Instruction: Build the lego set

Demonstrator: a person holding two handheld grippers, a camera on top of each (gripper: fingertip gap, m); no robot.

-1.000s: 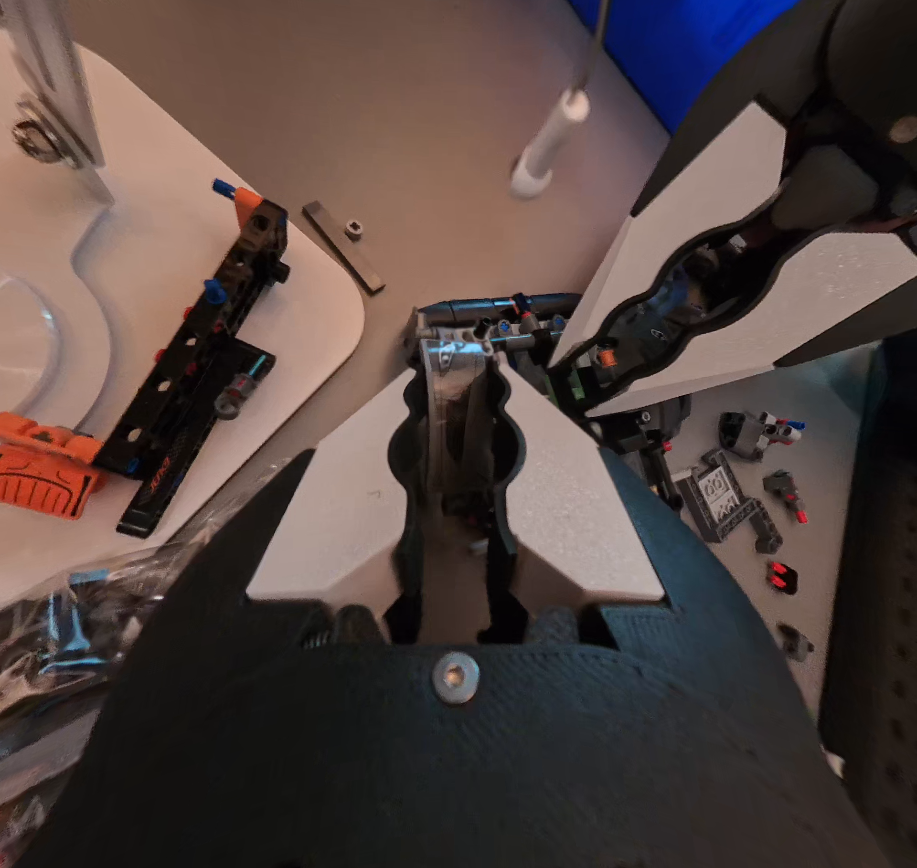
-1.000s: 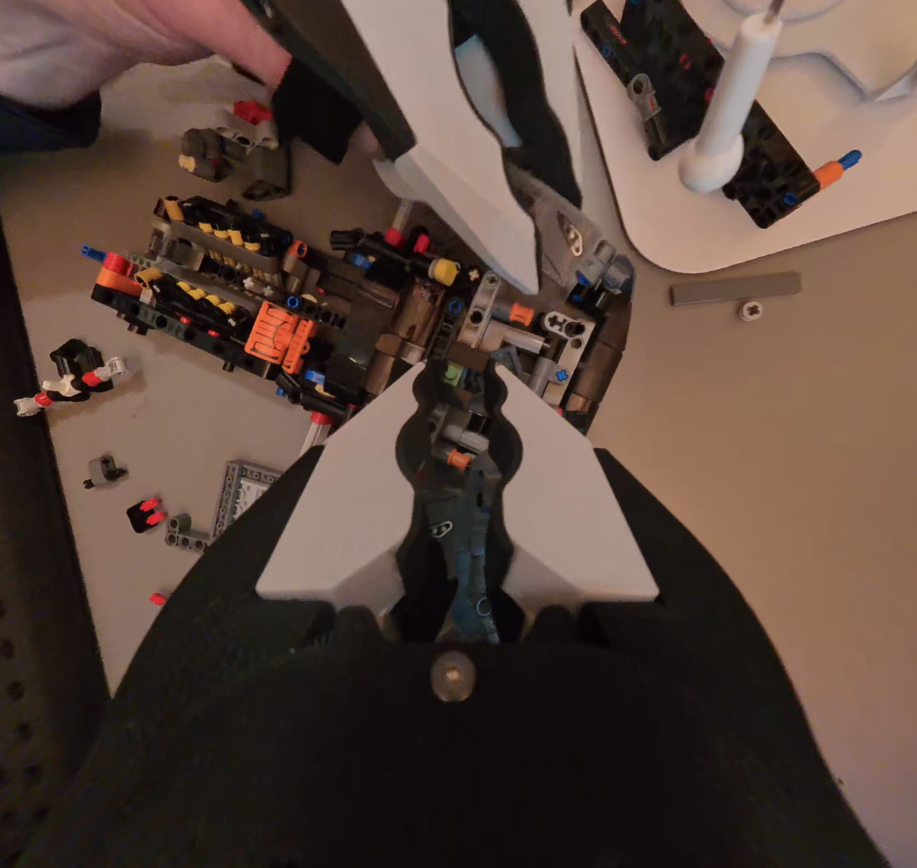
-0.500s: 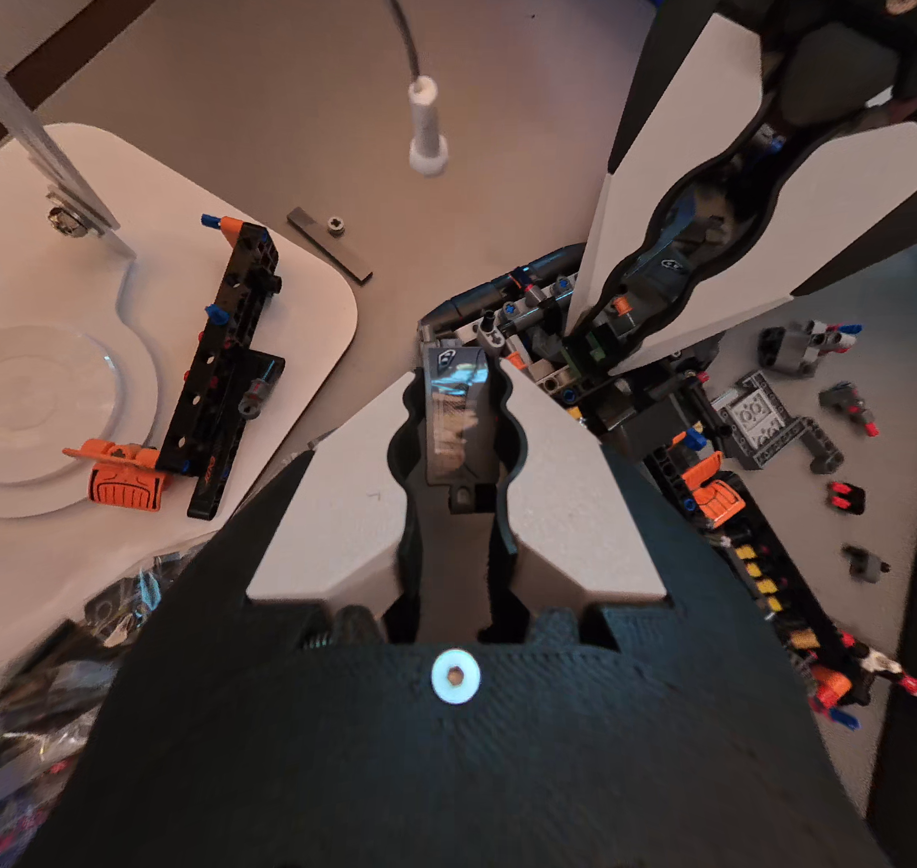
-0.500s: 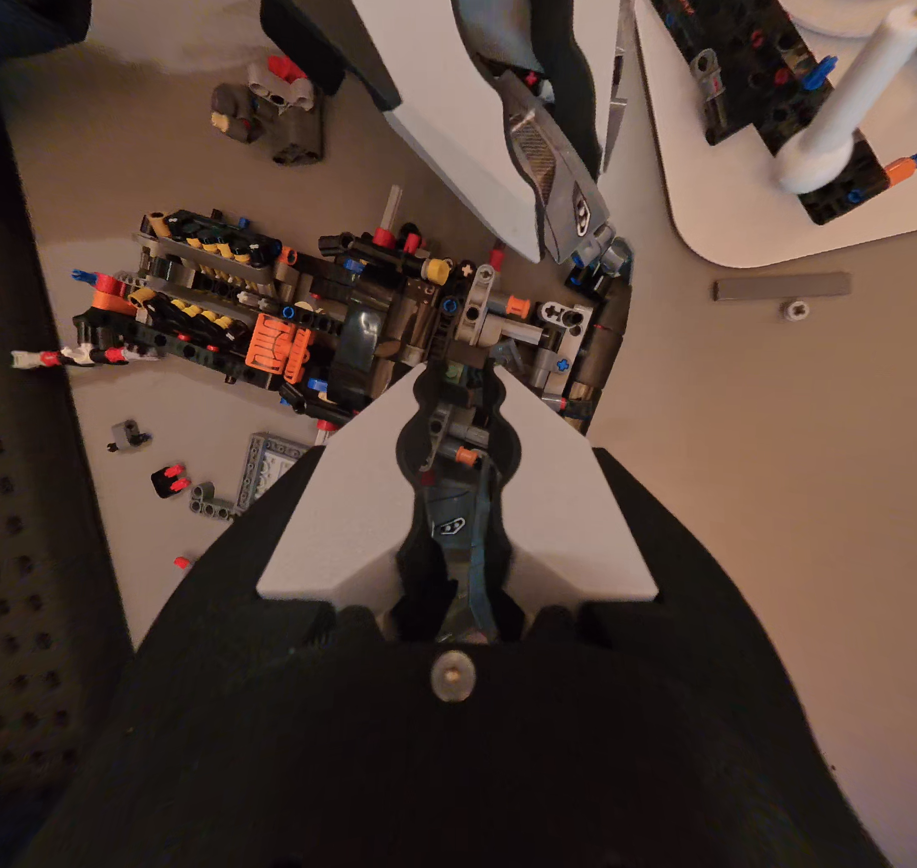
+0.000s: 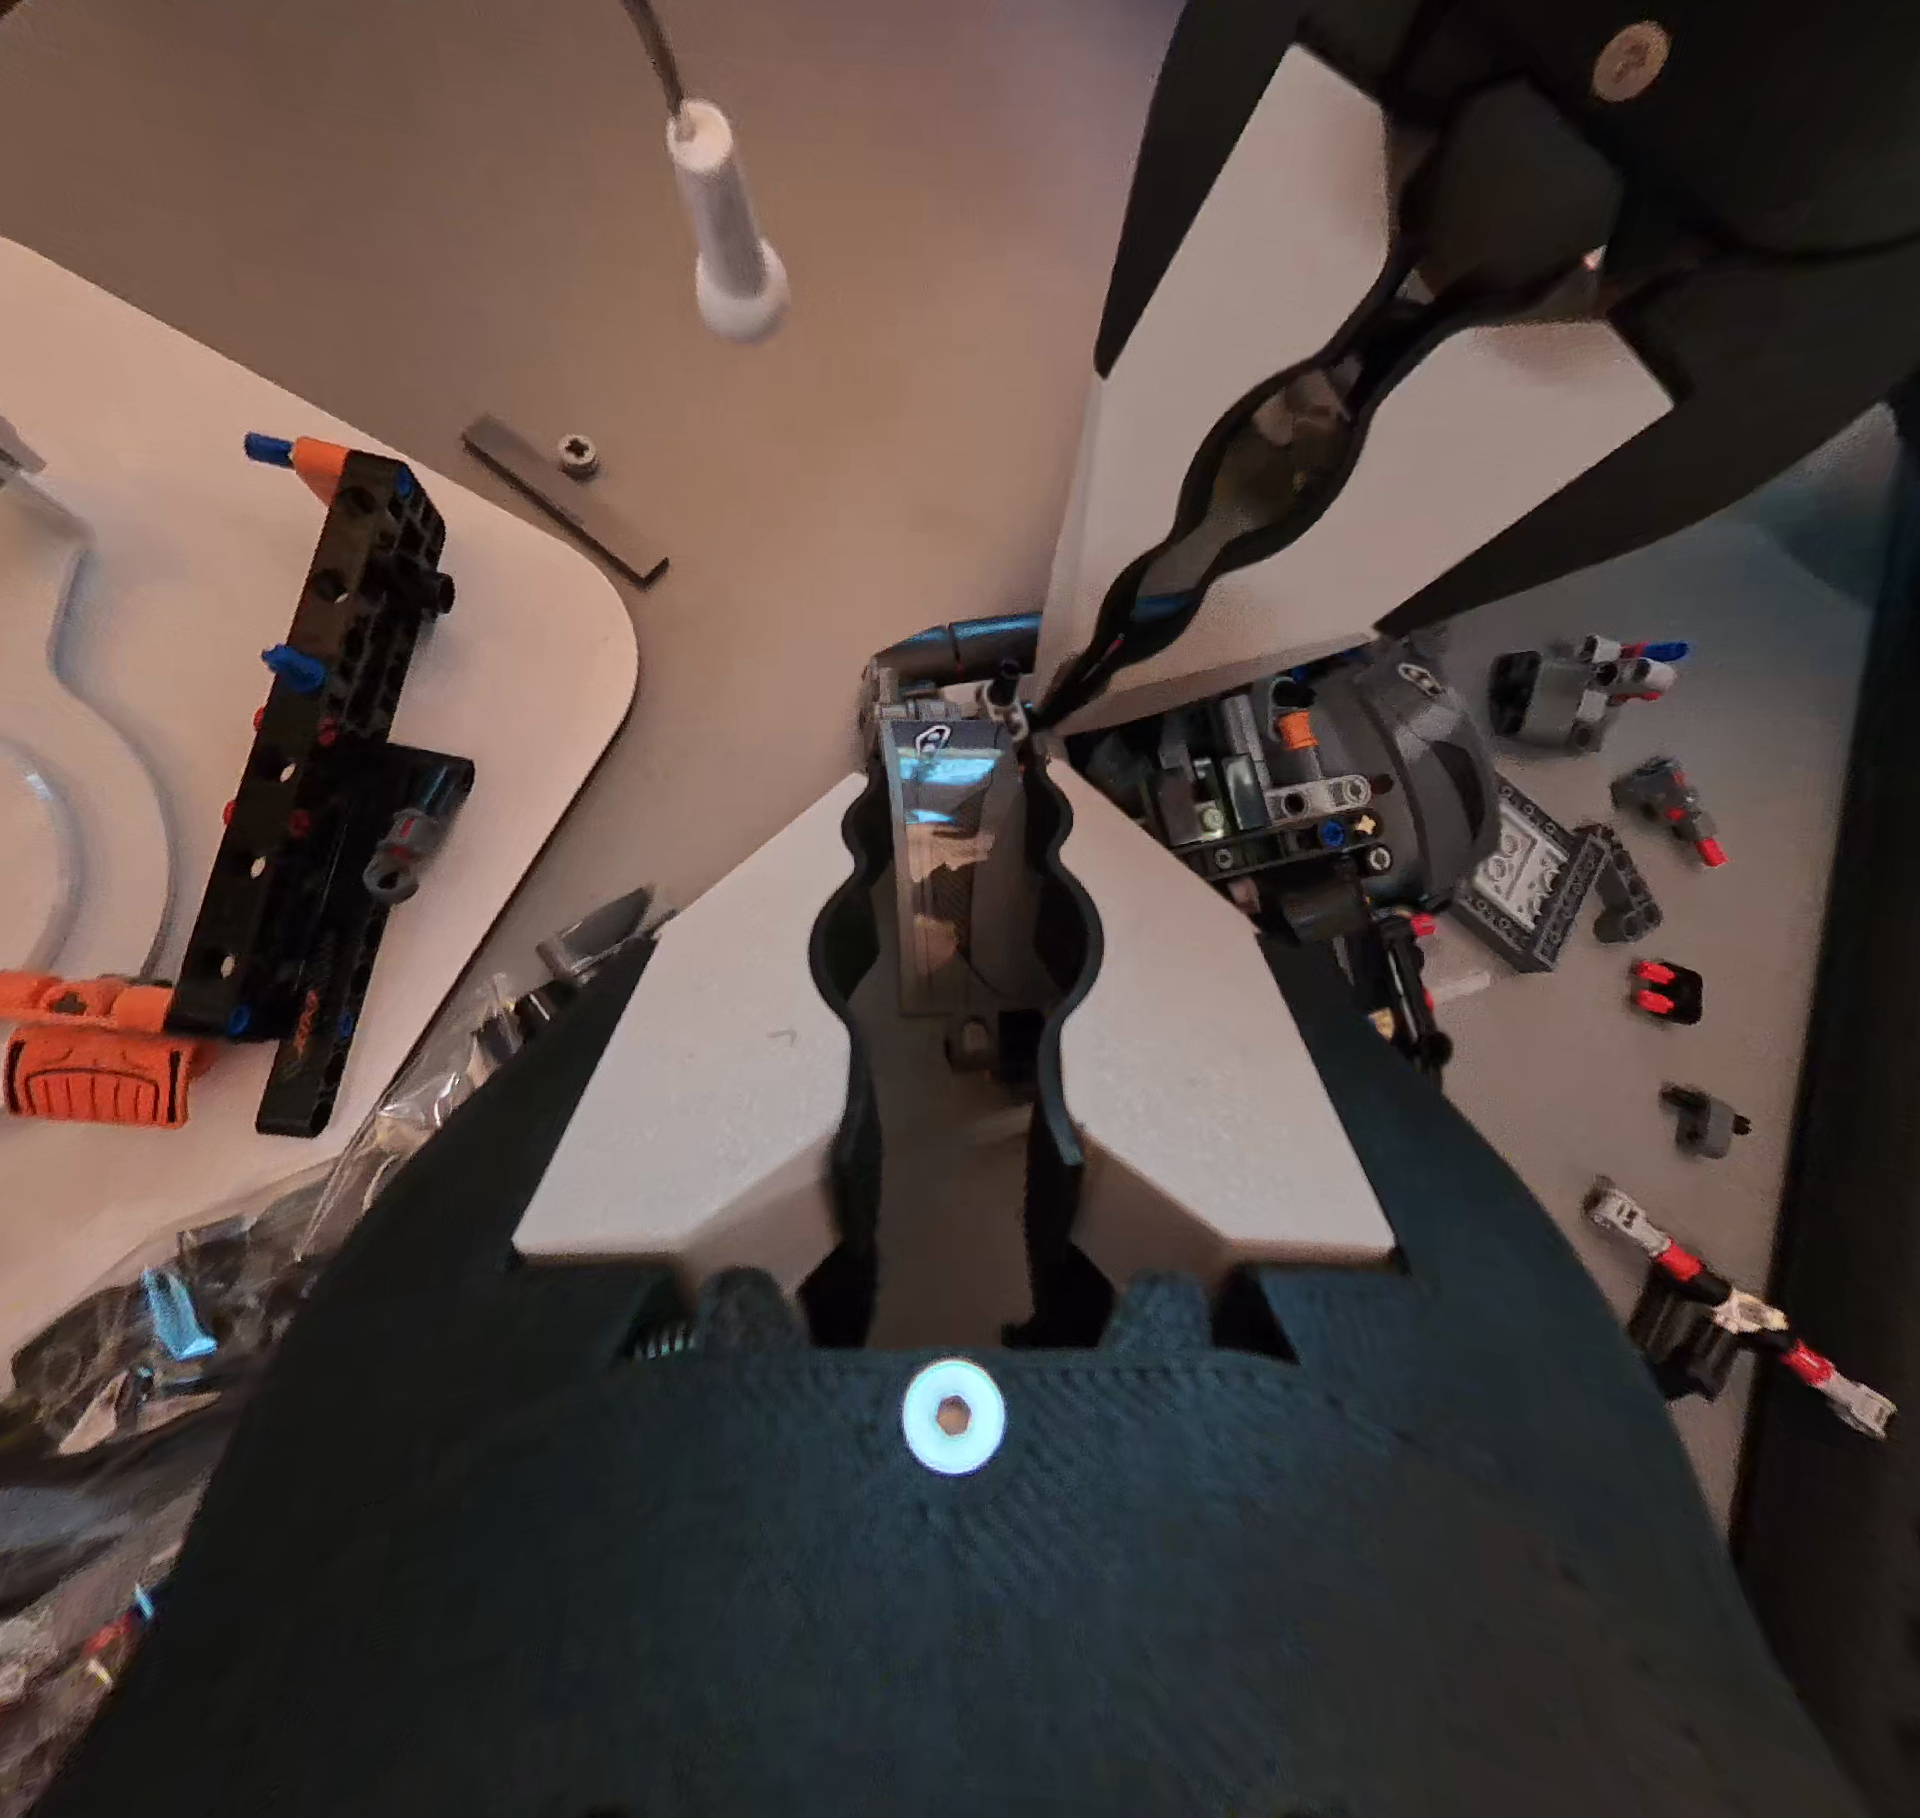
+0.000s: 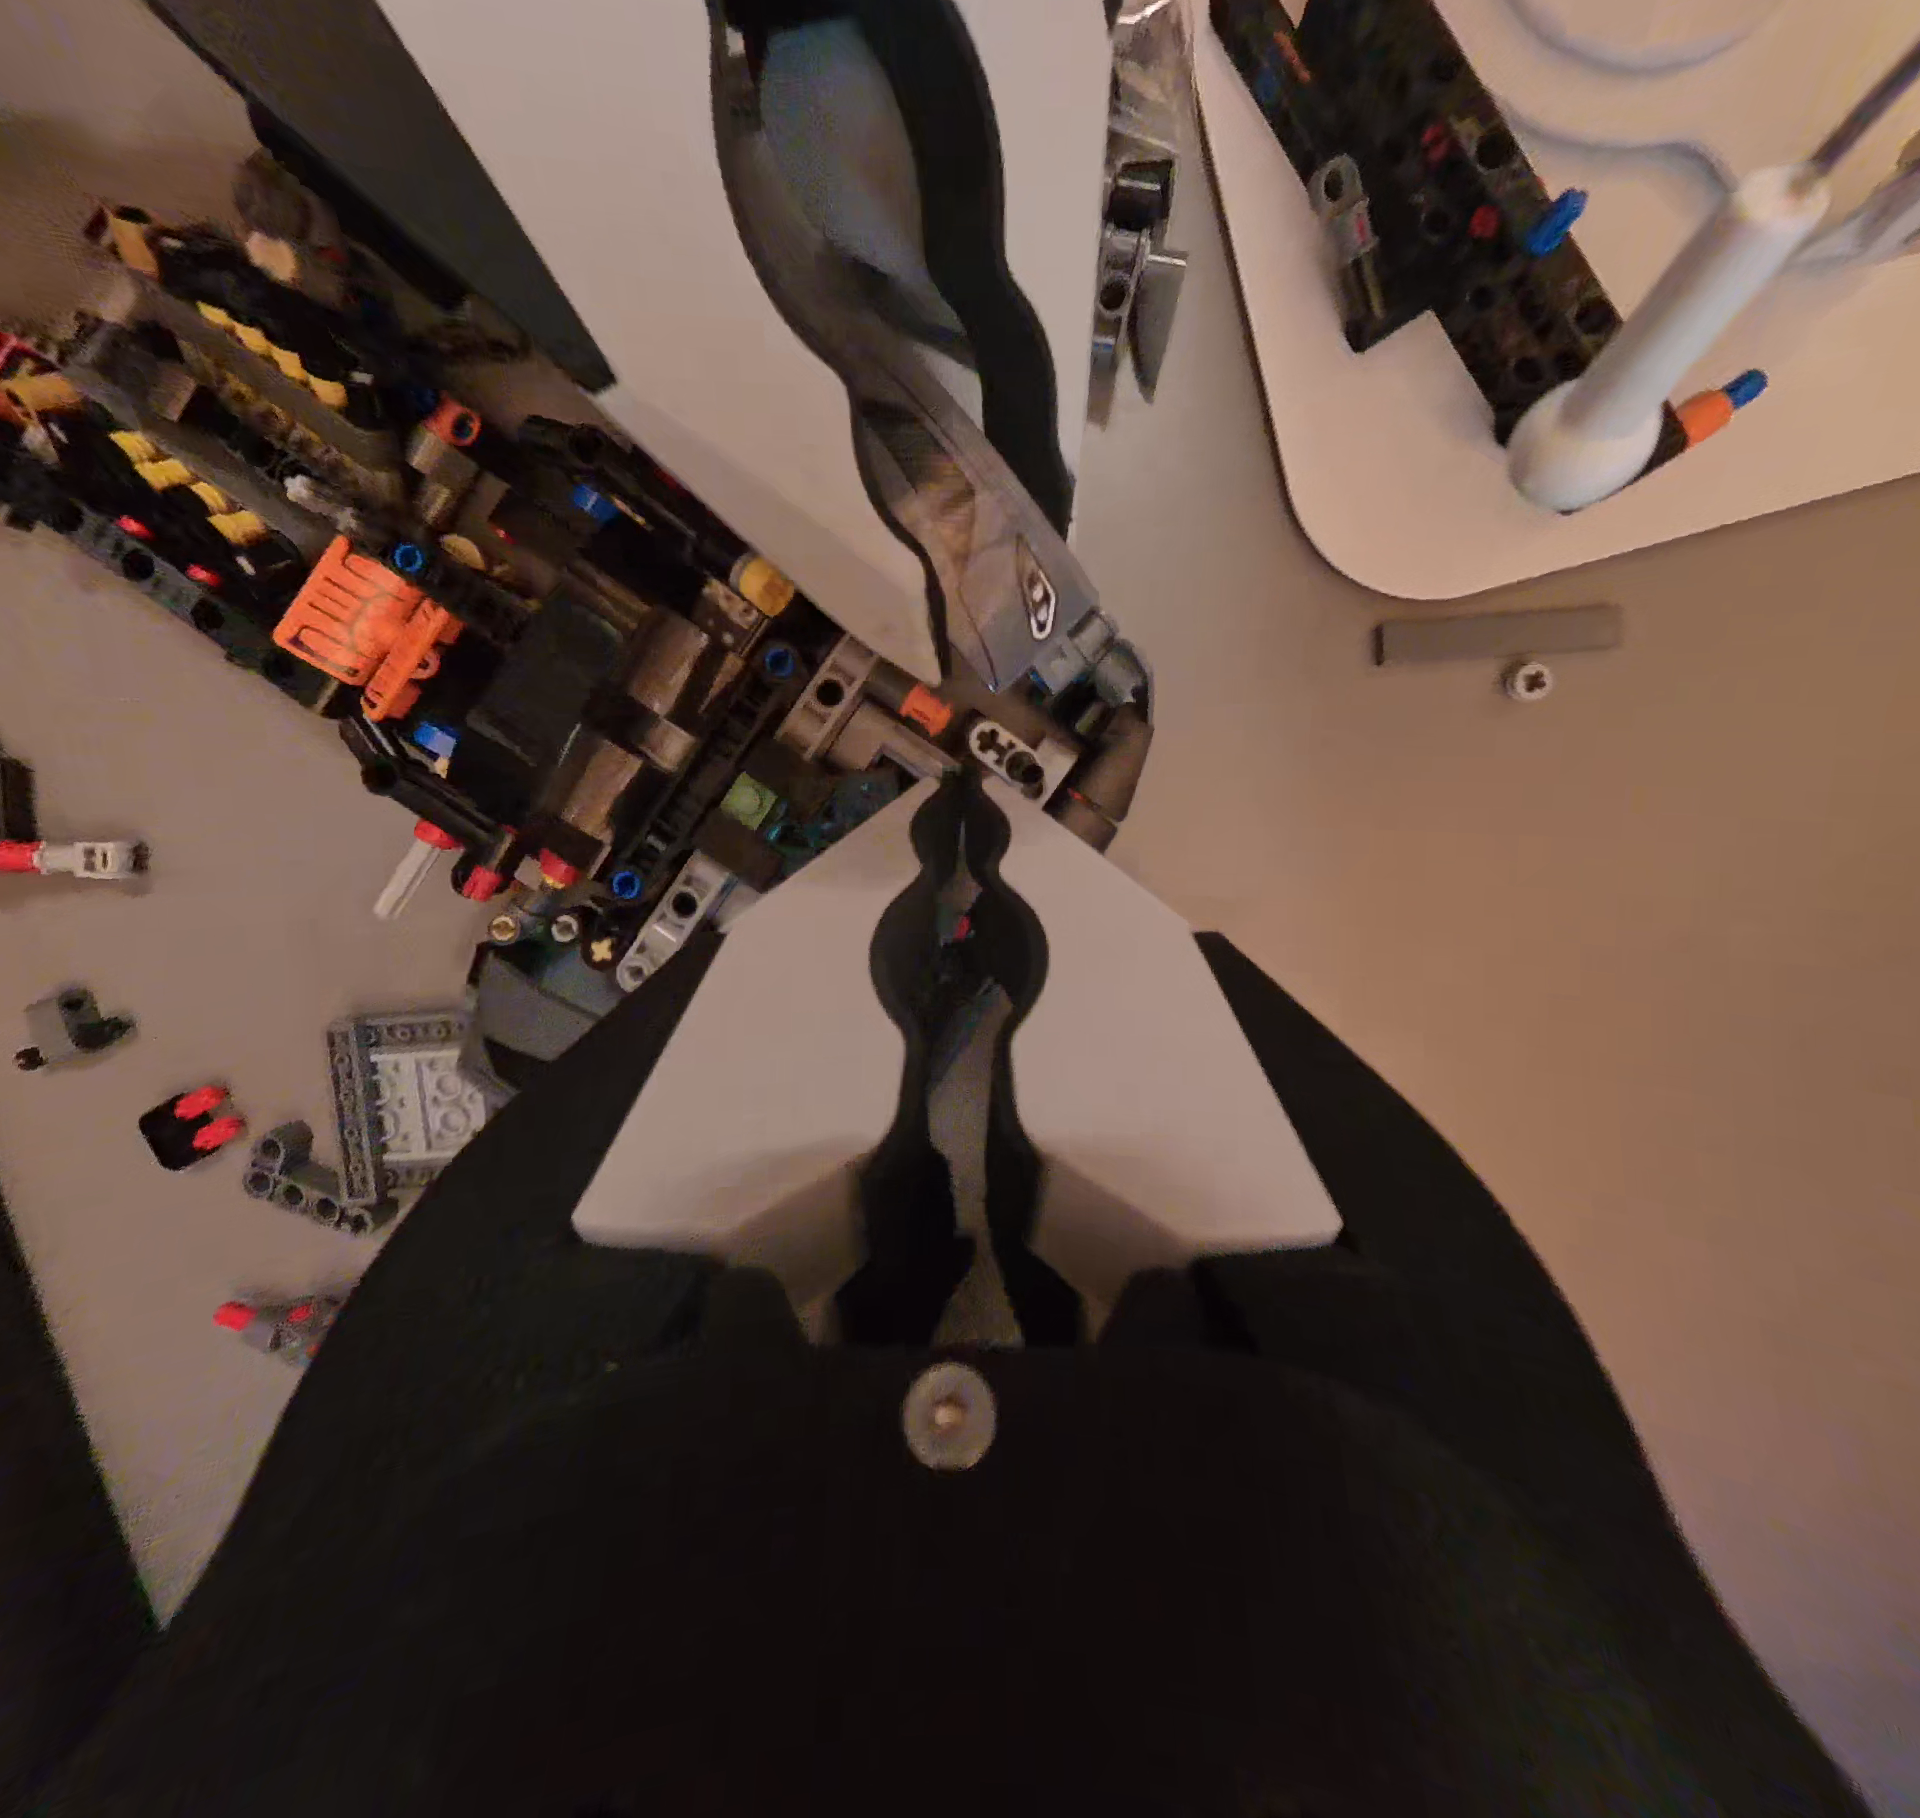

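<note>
While the long black, grey and orange brick-built vehicle chassis (image 6: 499,625) lies on the beige tabletop (image 6: 1507,937) across the left and centre of the right wrist view, both grippers meet at its near end. The left gripper (image 5: 951,781) is clamped on a glossy dark grey printed panel piece (image 5: 951,864), which stands between its white fingers (image 5: 727,1041) at the centre of the left wrist view, its tip touching the chassis end. The right gripper (image 6: 956,792) has its fingers drawn nearly together at the chassis edge; something thin and dark sits in the narrow gap, but whether it is gripped cannot be told.

At the left of the left wrist view, a black beam assembly with blue pins (image 5: 332,760) lies on a white rounded board (image 5: 540,729), an orange ribbed piece (image 5: 94,1072) touching its lower end. A flat grey strip (image 5: 561,511) and a small grey round stud (image 5: 577,449) lie just beside the board's corner. A white cylindrical plug on a dark cable (image 5: 727,220) hangs in the upper centre. Small loose grey, black and red pieces (image 5: 1662,989) are scattered at the right, and clear plastic bags (image 5: 156,1353) lie at lower left.
</note>
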